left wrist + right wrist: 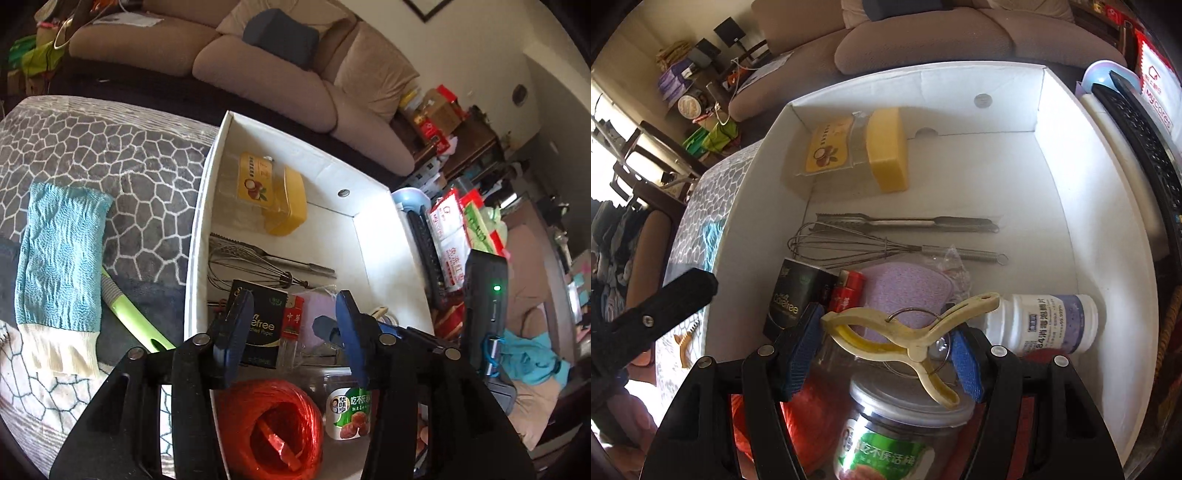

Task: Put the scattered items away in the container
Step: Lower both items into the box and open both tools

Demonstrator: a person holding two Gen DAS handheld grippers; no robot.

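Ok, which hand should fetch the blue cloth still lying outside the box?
Left. The left tongs are open and empty, and the blue cloth lies beside the white box in that view. The right tongs are busy, shut on the cream peg above the box.

In the box [1089, 206], tongs [908, 223] lie just behind the whisk [886, 251].

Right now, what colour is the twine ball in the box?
Red-orange twine ball; clearest in the left wrist view.
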